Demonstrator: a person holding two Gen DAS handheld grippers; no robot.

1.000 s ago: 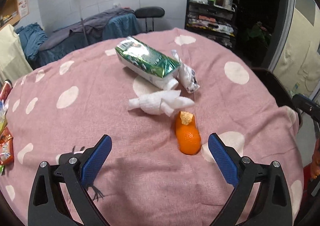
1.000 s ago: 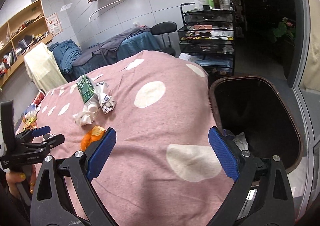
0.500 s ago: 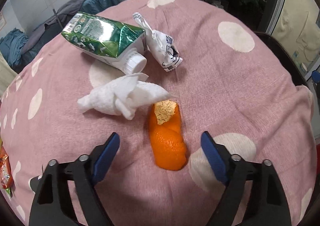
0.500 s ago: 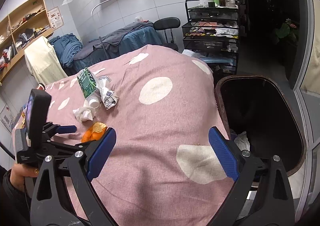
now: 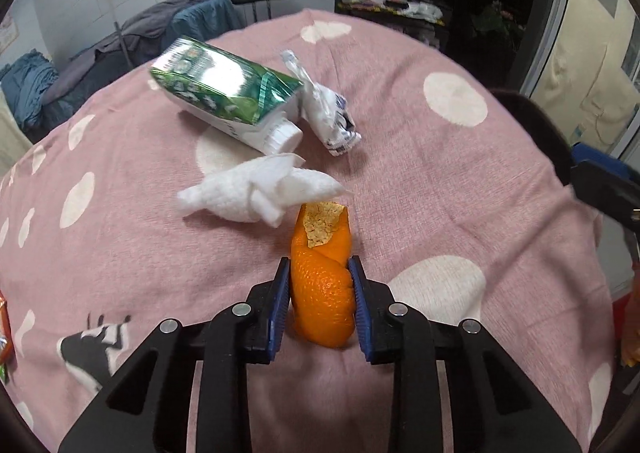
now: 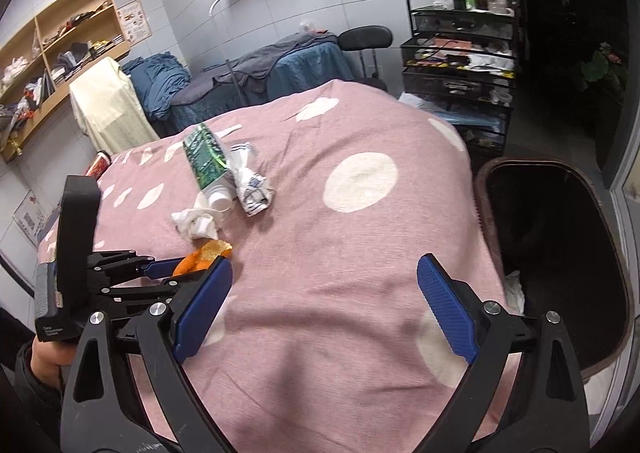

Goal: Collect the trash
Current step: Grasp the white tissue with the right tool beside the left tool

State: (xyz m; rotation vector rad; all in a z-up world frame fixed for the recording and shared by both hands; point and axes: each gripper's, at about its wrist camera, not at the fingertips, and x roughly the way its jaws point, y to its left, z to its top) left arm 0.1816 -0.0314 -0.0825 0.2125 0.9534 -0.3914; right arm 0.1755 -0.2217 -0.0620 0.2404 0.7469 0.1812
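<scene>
The left hand-held gripper [image 5: 319,295] has just closed on the peel [image 5: 322,285], pads pinching its sides for lifting; the right hand-held gripper [image 6: 324,307] hangs wide open, empty, beside the bin [image 6: 600,213].

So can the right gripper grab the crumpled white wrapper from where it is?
Probably yes. The right gripper is open and empty, and only bare pink cloth lies between it and the wrapper, which touches the green carton on its left.
</scene>
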